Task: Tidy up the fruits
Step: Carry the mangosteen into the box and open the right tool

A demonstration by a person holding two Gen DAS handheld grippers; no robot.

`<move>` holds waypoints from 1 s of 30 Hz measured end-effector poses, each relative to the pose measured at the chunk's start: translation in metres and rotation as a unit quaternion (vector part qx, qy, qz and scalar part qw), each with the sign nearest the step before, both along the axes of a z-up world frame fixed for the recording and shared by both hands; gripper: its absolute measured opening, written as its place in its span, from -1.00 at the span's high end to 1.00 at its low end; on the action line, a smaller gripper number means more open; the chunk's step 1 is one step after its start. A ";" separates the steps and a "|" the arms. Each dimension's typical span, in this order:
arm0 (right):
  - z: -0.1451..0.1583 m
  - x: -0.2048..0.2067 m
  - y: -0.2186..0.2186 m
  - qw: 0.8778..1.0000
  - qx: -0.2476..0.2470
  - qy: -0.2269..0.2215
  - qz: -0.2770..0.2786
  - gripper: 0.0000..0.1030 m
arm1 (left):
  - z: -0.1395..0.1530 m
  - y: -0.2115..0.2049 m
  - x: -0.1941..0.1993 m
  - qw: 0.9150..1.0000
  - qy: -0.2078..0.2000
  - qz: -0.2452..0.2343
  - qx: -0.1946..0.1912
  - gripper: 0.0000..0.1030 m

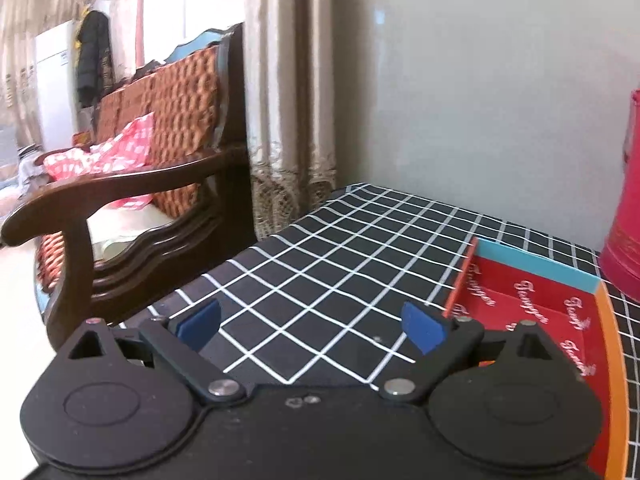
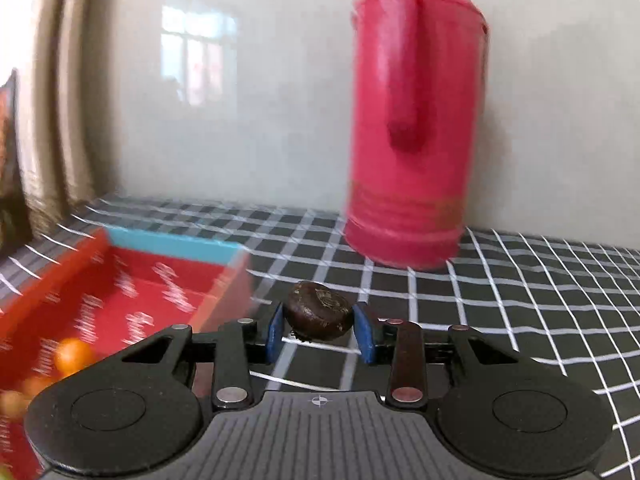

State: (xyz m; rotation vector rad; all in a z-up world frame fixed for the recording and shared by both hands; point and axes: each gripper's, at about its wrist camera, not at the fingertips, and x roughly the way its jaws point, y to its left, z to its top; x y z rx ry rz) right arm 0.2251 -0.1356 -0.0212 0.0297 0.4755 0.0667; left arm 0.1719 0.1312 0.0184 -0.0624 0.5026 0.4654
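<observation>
My right gripper (image 2: 319,332) is shut on a dark brown round fruit (image 2: 318,315), held just above the checked tablecloth, to the right of a red tray (image 2: 120,292). The tray has a blue far rim and holds small orange fruits (image 2: 72,354) at its near left. My left gripper (image 1: 312,326) is open and empty above the cloth, with the same red tray (image 1: 532,312) to its right. Most of the tray floor is hidden behind the gripper bodies.
A tall pink thermos (image 2: 416,128) stands at the back against the grey wall; its base shows in the left wrist view (image 1: 626,216). The table (image 1: 320,248) has a black-and-white checked cloth. A wooden armchair (image 1: 132,184) and a curtain (image 1: 288,80) lie beyond the table's left edge.
</observation>
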 end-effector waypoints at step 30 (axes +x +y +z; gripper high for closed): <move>0.009 -0.045 0.057 0.992 -0.059 -0.048 0.104 -0.72 | -0.001 0.003 0.004 0.999 0.020 0.029 -0.015 -0.79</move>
